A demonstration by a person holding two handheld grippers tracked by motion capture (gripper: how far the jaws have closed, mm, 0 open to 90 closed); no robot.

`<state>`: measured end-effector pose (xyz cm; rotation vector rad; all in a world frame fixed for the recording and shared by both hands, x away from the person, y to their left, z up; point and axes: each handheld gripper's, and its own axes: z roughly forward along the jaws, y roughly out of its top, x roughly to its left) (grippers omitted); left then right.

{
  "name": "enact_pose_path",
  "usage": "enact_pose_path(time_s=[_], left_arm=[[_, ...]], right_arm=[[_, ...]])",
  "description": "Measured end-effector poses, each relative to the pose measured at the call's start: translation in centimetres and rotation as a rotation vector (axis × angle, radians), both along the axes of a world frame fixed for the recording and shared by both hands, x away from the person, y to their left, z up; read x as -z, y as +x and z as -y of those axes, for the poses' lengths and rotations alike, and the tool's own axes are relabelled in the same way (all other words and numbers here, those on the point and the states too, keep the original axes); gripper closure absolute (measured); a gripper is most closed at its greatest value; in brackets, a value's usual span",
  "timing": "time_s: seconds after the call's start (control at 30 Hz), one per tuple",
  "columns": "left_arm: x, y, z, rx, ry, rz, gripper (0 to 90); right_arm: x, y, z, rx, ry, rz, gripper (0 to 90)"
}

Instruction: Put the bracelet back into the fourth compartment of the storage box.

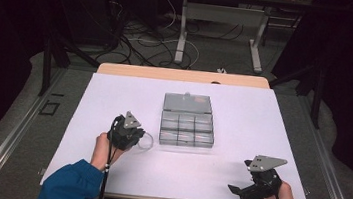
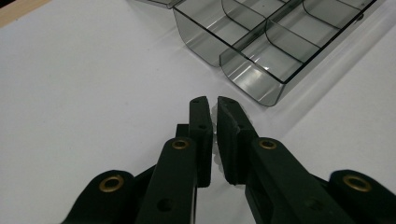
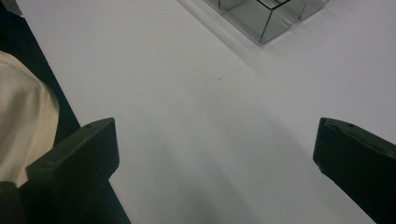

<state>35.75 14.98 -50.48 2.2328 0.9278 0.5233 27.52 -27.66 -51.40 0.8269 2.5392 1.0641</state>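
Centrally on the white table surface [image 1: 113, 102] lies a clear grey plastic compartment box [image 1: 187, 128], its hinged lid [image 1: 187, 102] folded flat open behind it and its two rows of compartments exposed. Left gripper [image 1: 134, 136]: held low over the surface just beside the box's left edge, a thin pale loop [image 1: 147, 140] showing at its tip in the high view. In the left gripper view its black jaws stand nearly closed, clenched on a small white ridged object [image 2: 215, 135] pinched between the pads; what this object is cannot be told. The near corner of the box [image 2: 261, 56] lies just beyond the jaw tips. Right gripper [image 1: 235, 191]: near the table's front right edge, well apart from the box, jaws spread wide and released, grasping nothing; bare white surface [image 3: 210, 116] lies between them.
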Motion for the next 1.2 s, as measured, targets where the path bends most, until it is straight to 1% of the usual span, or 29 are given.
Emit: enact_pose_path(time_s=[0.1, 0.13, 0.17, 0.23, 0.47, 0.5, 0.57, 0.6, 0.63, 0.67, 0.7, 0.73, 0.87, 0.9, 1.07, 1.17, 1.2], left_arm=[[-0.2, -0.1, 0.0, 0.005, 0.006, 0.008, 84.8], [-0.2, -0.2, 0.0, -0.001, -0.004, 0.005, 84.8], [-0.3, -0.2, 0.0, 0.002, 0.007, 0.013, 84.8], [-0.4, -0.3, 0.0, 0.003, 0.005, 0.025, 84.8], [-0.8, -0.5, 0.1, 0.010, -0.002, 0.030, 84.8], [-0.9, -0.5, 0.1, 0.011, -0.001, 0.038, 84.9], [-0.9, -0.6, 0.2, 0.011, -0.006, 0.035, 84.9], [-1.1, -0.6, 0.2, 0.013, 0.001, 0.042, 84.9], [-1.1, -0.6, 0.2, 0.013, -0.004, 0.040, 84.9], [-1.3, -0.6, 0.2, 0.016, 0.000, 0.045, 84.9], [-1.4, -0.7, 0.2, 0.015, -0.004, 0.045, 84.9], [-1.5, -0.7, 0.3, 0.013, -0.010, 0.062, 84.9], [-1.7, -0.8, 0.3, 0.013, -0.006, 0.058, 84.9], [-1.7, -0.8, 0.3, 0.009, -0.016, 0.059, 84.9], [-2.1, -0.8, 0.4, 0.010, -0.017, 0.076, 84.9], [-2.3, -0.9, 0.5, 0.006, -0.033, 0.088, 84.9], [-2.4, -0.9, 0.5, 0.006, -0.031, 0.087, 84.9]], right_arm=[[0.0, 0.0, 0.0, 0.000, -0.001, 0.000, 0.0], [0.0, 0.0, 0.0, 0.000, -0.001, -0.001, 0.0], [0.0, 0.0, 0.0, -0.001, -0.001, -0.001, 0.0], [0.0, 0.0, 0.0, -0.002, -0.001, -0.001, 0.0], [0.0, 0.0, 0.0, -0.001, -0.001, -0.001, 0.0], [0.0, 0.0, 0.0, -0.002, -0.001, -0.001, 0.0], [0.0, 0.0, 0.0, -0.002, -0.001, -0.001, 0.0], [0.0, 0.0, 0.0, -0.003, -0.001, -0.001, 0.0], [0.0, 0.0, 0.0, -0.002, -0.001, -0.001, 0.0], [0.0, 0.0, 0.0, -0.001, -0.001, -0.001, 0.0], [0.0, 0.0, 0.0, -0.002, -0.001, -0.001, 0.0], [0.0, 0.0, 0.0, -0.002, -0.001, -0.001, 0.0], [0.0, 0.0, 0.0, 0.002, 0.001, 0.002, 0.0], [0.0, 0.0, 0.0, -0.002, 0.000, -0.002, 0.0], [0.0, 0.0, 0.0, 0.001, 0.000, -0.001, 0.0], [0.1, 0.0, 0.0, 0.002, 0.000, 0.002, 0.0], [0.0, 0.0, 0.0, 0.003, -0.001, 0.002, 0.0]])
